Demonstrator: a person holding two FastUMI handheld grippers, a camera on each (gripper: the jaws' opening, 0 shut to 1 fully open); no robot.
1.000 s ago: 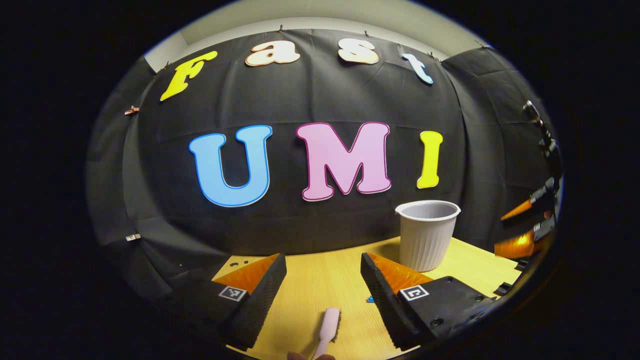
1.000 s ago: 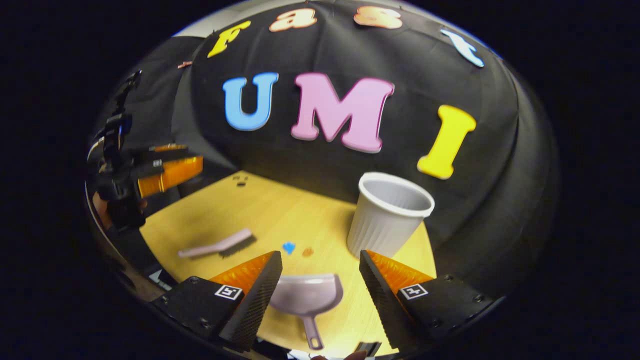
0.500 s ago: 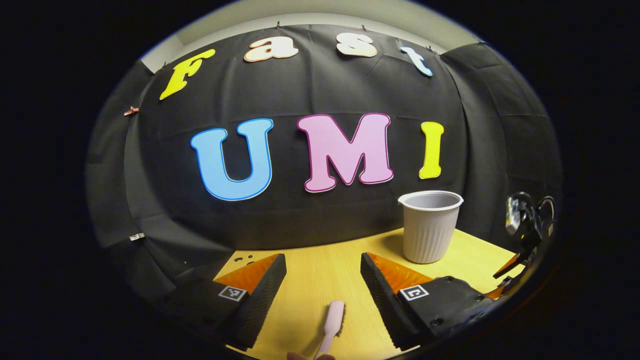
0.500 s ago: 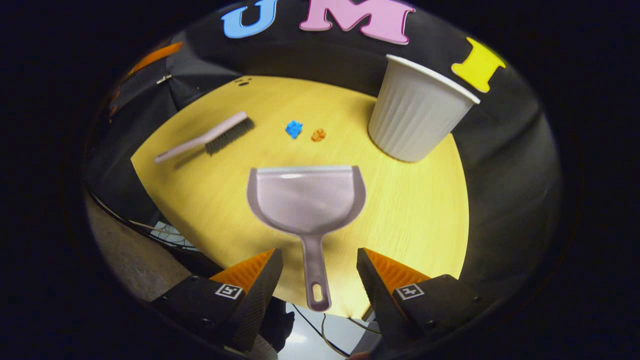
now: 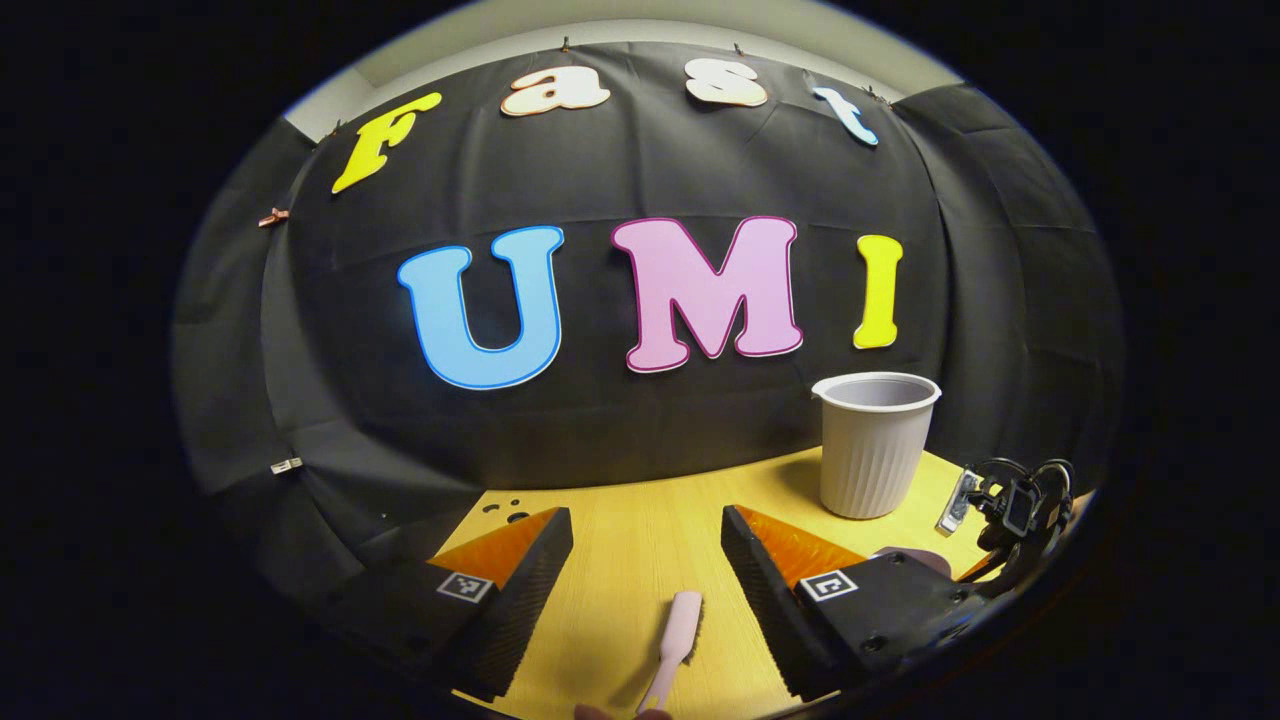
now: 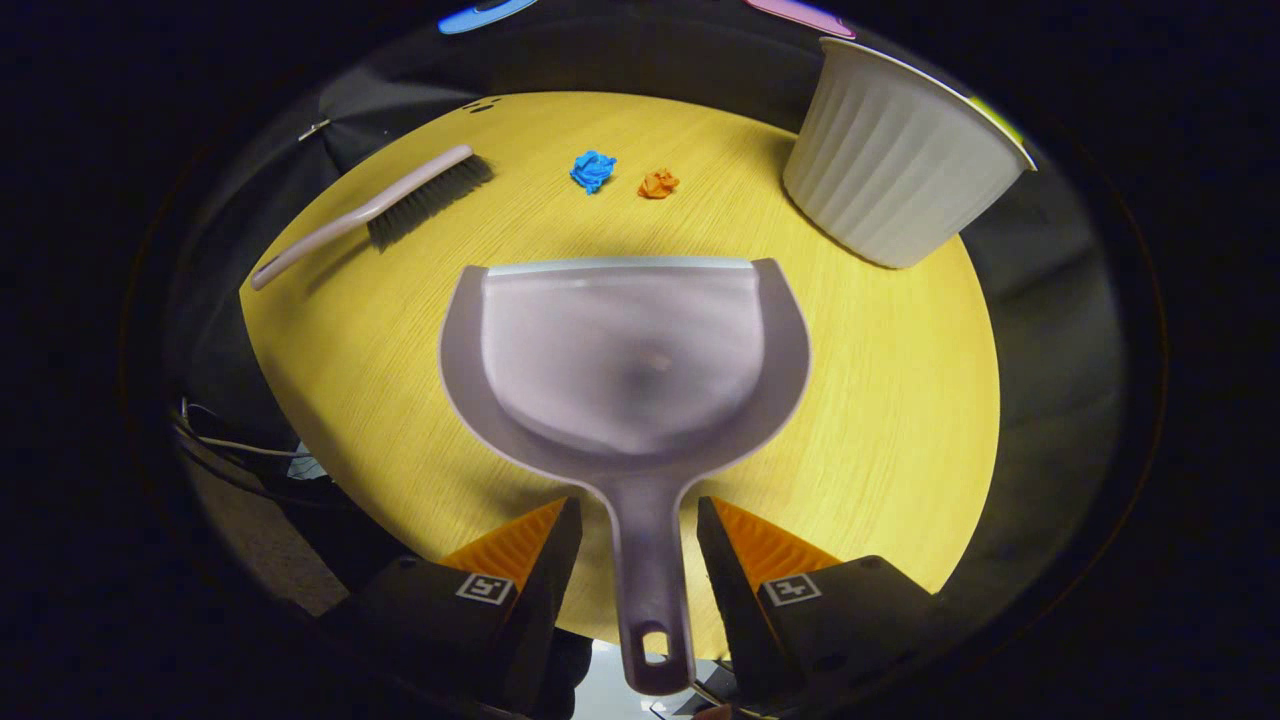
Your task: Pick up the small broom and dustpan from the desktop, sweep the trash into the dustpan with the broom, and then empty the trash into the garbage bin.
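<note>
Right tongs (image 6: pixel 630 545) straddle the grey plastic dustpan's (image 6: pixel 625 365) slim handle at the desk's (image 6: pixel 900 400) near edge, jaws parted, not yet pinching. It looks light, stiff, a bit slick, so grip mid-handle. Left tongs (image 5: pixel 645 560) gape wide above the pale pink broom (image 5: pixel 675 640), holding nothing.

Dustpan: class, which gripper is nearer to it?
Right. The right gripper straddles the dustpan handle, fingers not yet closed; the left gripper is over by the broom.
</note>
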